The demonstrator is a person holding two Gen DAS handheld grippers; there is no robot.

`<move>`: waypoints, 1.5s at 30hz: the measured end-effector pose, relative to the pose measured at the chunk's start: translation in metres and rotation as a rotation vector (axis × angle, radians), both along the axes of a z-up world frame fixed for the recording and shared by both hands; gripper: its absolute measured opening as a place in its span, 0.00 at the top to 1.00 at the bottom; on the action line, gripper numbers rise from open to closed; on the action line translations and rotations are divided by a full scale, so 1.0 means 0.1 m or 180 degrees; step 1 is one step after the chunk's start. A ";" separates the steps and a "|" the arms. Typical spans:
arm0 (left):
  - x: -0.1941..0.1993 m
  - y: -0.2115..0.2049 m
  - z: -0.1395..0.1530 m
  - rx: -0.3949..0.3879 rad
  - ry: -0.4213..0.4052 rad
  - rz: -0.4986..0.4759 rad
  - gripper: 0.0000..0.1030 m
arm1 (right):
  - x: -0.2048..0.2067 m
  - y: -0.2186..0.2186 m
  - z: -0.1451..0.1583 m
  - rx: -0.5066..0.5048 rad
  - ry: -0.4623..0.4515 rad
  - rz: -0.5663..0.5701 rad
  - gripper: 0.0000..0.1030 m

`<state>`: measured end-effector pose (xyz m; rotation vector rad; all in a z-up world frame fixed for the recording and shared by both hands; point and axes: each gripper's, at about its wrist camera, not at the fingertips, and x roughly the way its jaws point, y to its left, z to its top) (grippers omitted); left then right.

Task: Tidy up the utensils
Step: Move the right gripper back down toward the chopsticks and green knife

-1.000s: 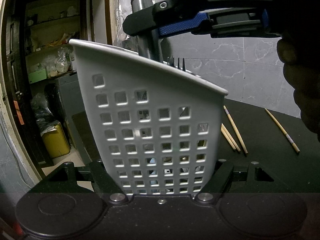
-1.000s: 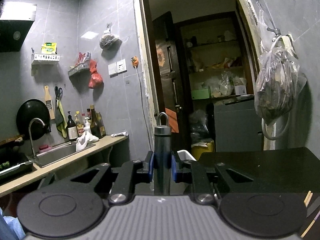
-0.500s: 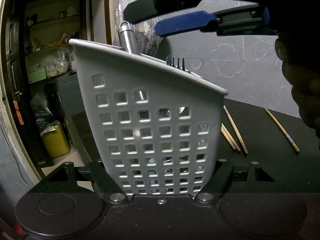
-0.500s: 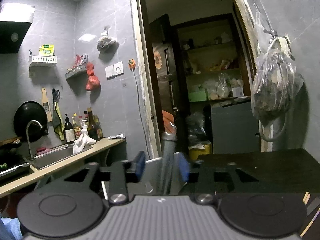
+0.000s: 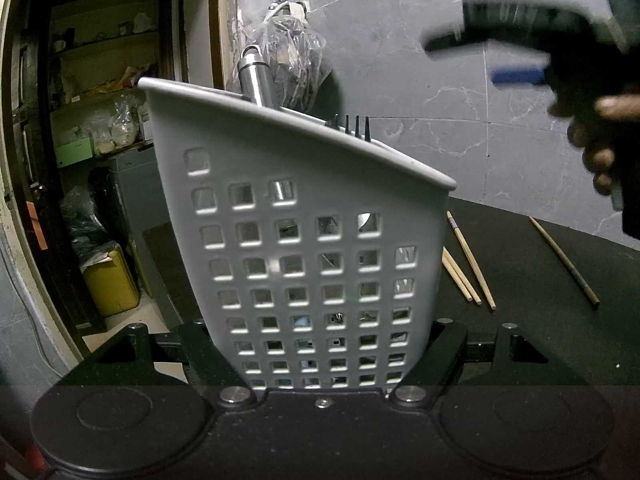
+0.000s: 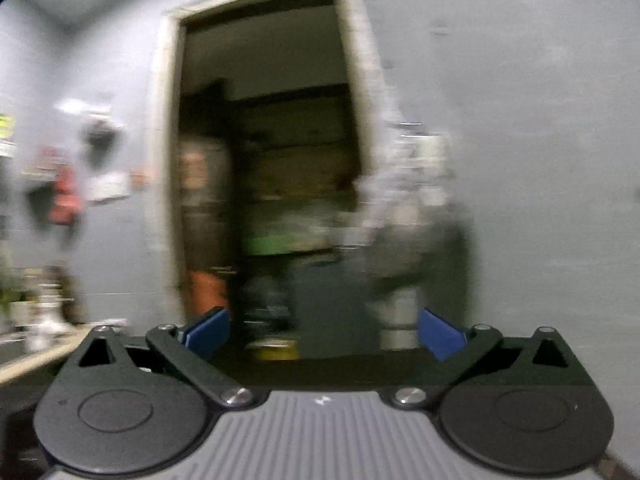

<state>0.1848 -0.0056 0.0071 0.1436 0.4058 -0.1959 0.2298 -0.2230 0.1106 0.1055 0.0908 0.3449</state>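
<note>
Steadying the white basket (image 5: 312, 216) at frame centre, the left gripper (image 5: 324, 360) clamps its base so utensils drop in cleanly. The right gripper (image 6: 322, 334), upper right in the left view, is opening with nothing between its pads; chopsticks (image 5: 472, 268) wait lower right.

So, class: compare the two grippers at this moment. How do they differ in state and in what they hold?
The left gripper is closed on the white perforated basket; the right gripper holds nothing. The left's jaws press the basket's sides; the right's are opening, with only air between its blue pads. Both share the same black two-finger build.
</note>
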 end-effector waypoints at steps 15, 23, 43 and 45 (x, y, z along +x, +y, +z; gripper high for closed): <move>0.03 -0.02 0.00 -0.0003 0.0013 0.0006 0.26 | 1.39 -0.63 -0.97 0.0050 0.1729 -0.1093 0.00; 0.04 0.02 0.01 -0.0006 0.0021 -0.0010 0.26 | 1.74 -0.34 -1.18 -0.0567 0.1720 -0.1197 0.00; 0.08 0.04 0.03 -0.0033 0.0083 -0.0003 0.26 | 1.64 -0.55 -1.10 -0.0194 0.1817 -0.1114 0.02; 0.09 0.04 0.04 -0.0031 0.0097 -0.0008 0.26 | 1.50 -0.58 -0.98 -0.0085 0.1787 -0.1021 0.02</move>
